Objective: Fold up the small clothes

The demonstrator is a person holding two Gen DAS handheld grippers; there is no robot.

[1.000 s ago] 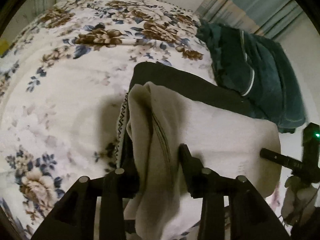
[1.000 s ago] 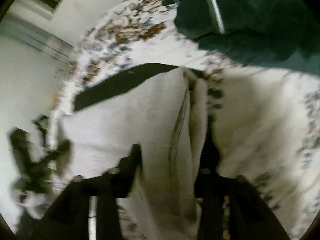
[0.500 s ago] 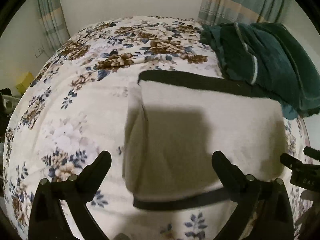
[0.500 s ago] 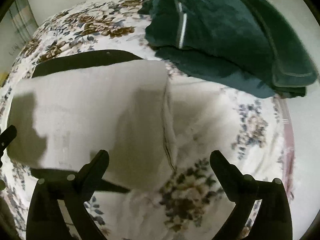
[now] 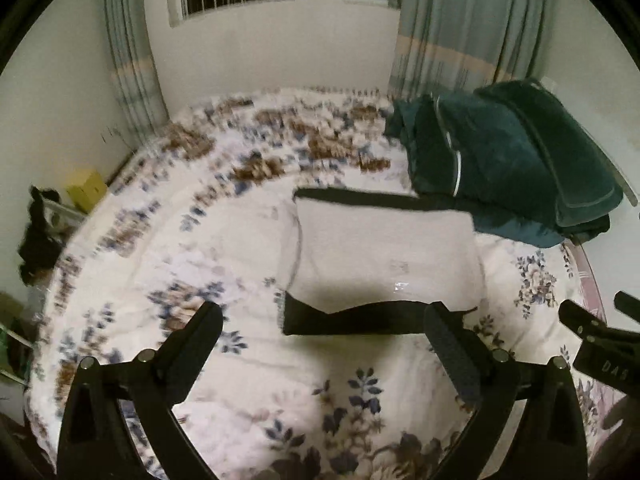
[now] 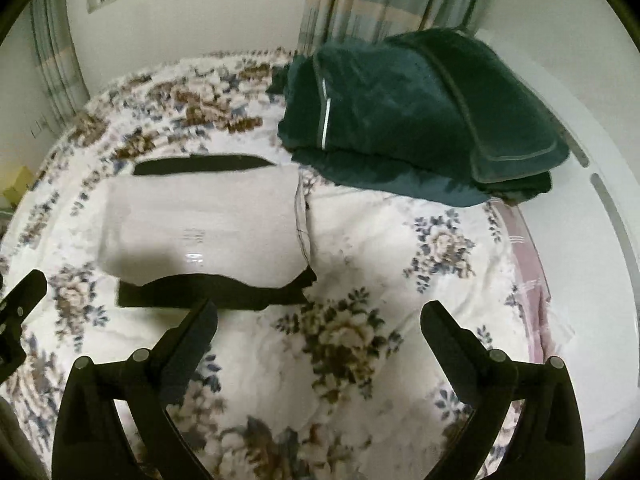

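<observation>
Lying ahead of both spread claws [image 5: 322,330] [image 6: 318,326] — folded cream garment [image 5: 384,256] [image 6: 200,224], untouched.

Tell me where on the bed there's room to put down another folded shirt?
The biggest free patch is the flowered bedspread left of the folded white garment, stretching toward the wall. Another lies in front of the garment, near the open left gripper and right gripper. The far right corner is crowded by the dark green blanket pile.
</observation>
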